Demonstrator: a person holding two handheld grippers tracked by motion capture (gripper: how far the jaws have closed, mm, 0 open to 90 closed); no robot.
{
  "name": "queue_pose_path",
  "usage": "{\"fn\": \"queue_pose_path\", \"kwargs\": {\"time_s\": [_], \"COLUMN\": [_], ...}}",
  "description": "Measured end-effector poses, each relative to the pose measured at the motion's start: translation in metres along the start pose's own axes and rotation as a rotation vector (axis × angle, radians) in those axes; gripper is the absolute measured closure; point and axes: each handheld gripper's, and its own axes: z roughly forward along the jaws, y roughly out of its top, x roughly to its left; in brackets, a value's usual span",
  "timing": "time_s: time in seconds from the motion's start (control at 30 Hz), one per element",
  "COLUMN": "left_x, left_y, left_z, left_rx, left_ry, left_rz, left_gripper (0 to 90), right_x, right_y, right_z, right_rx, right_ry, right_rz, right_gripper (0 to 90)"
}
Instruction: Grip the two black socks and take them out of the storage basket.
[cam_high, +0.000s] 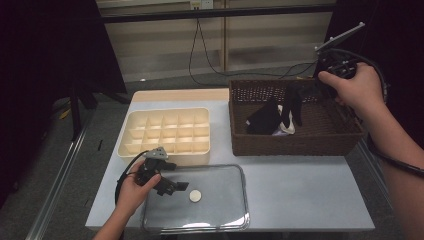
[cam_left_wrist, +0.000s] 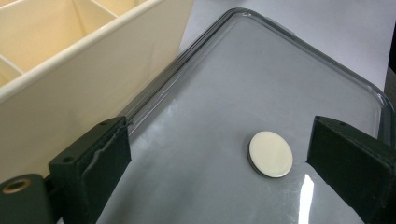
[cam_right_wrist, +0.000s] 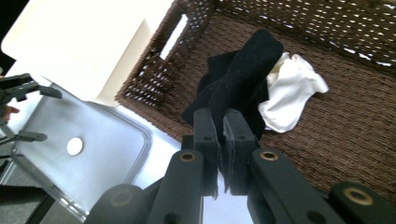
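My right gripper (cam_right_wrist: 222, 116) is shut on a black sock (cam_right_wrist: 247, 65), which hangs from its jaws above the brown wicker basket (cam_right_wrist: 345, 140). In the high view the right gripper (cam_high: 296, 95) holds that sock (cam_high: 292, 109) over the middle of the basket (cam_high: 295, 142). A white sock (cam_right_wrist: 289, 88) and another black piece (cam_high: 262, 120) lie on the basket floor. My left gripper (cam_left_wrist: 219, 135) stands open low over a clear plastic lid (cam_left_wrist: 210, 93). A small white round disc (cam_left_wrist: 270, 154) sits on the lid between the jaws, nearer the right one and untouched.
A cream organiser box (cam_high: 167, 132) with several compartments stands behind the lid (cam_high: 220, 200), left of the basket. The pale table (cam_high: 300, 185) ends close to the lid's front edge. Cables hang down the back wall.
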Motion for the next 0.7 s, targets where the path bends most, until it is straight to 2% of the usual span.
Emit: {"fn": "queue_pose_path", "kwargs": {"time_s": [0.13,0.37,0.5,0.7], "left_x": [0.000,-0.001,-0.001,-0.002], "left_y": [0.000,0.000,0.001,0.001], "left_z": [0.000,0.000,0.000,0.002], "left_rx": [0.000,-0.001,0.001,0.006], "left_ry": [-0.009,-0.009,-0.008,-0.010], "left_rz": [0.002,0.000,0.001,0.002], "left_gripper": [6.0,6.0,6.0,6.0], "right_x": [0.006,0.017,0.022,0.030], "right_y": [-0.003,-0.010,-0.013,-0.018], "right_z": [-0.001,-0.005,-0.010,-0.013], "right_rx": [0.000,0.001,-0.016,-0.013], "right_ry": [0.003,0.036,0.048,0.062], "right_rz": [-0.024,-0.059,-0.069,-0.087], "right_gripper": [85.6,85.5,85.4,85.0]}}
